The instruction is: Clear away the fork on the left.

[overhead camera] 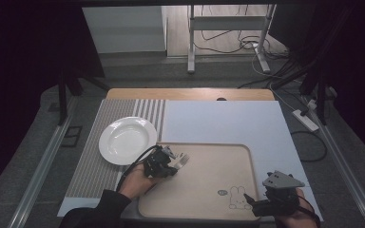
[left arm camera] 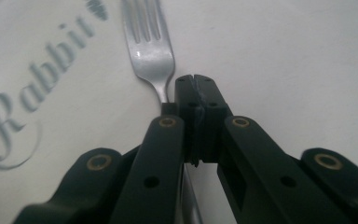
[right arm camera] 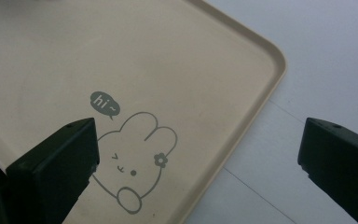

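The left claw [left arm camera: 196,88] is clenched on a shiny silver metal fork [left arm camera: 148,46] over the beige rabbit-print tray [overhead camera: 204,190], whose "Rabbit" lettering reads in the left gripper view, while the right claw [right arm camera: 200,163] gapes released.

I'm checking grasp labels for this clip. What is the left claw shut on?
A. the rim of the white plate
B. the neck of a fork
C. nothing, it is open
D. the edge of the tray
B: in the left gripper view the left claw is closed on the fork just below its tines, over the tray.
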`<state>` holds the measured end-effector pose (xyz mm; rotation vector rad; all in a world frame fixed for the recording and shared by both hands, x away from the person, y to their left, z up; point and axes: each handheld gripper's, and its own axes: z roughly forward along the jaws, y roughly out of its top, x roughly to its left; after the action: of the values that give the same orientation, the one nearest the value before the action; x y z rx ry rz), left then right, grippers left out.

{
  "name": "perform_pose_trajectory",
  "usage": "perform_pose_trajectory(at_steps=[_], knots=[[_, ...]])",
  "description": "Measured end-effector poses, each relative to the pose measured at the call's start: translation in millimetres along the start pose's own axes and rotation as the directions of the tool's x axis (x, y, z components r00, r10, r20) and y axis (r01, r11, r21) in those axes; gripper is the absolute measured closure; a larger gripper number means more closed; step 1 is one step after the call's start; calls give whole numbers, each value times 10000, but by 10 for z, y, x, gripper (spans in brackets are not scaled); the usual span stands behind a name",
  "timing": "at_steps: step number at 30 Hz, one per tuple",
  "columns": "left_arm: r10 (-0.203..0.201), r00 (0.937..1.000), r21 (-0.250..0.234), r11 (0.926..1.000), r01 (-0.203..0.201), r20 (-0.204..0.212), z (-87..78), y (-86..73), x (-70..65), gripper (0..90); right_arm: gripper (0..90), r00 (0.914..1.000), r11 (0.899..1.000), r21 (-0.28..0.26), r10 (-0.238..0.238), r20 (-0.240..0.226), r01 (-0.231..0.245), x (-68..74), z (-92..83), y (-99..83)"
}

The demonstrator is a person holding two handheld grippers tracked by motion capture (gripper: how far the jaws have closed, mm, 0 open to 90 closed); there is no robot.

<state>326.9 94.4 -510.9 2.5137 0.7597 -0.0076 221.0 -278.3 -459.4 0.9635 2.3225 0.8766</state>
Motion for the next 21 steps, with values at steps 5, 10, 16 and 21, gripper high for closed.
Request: perform_pose_trajectory(at_steps=[5, 10, 16, 21], knots=[[-445, 9989, 5, 9990, 445, -160, -36, -58, 115, 889, 0, 10000, 10000, -7, -10, -2, 10, 1, -1, 0], [-813, 9961, -23, 9967, 813, -348, -72, -110, 200, 889, 0, 10000, 10000, -12, -23, -19, 23, 2, -1, 0], [-1191, 9915, -82, 9929, 1188, -533, -123, -156, 273, 889, 0, 10000, 10000, -16, -38, -18, 37, 3, -1, 0], [-1430, 9875, -40, 9897, 1431, -656, -166, -210, 353, 889, 0, 10000, 10000, -9, -26, -9, 26, 3, -1, 0]])
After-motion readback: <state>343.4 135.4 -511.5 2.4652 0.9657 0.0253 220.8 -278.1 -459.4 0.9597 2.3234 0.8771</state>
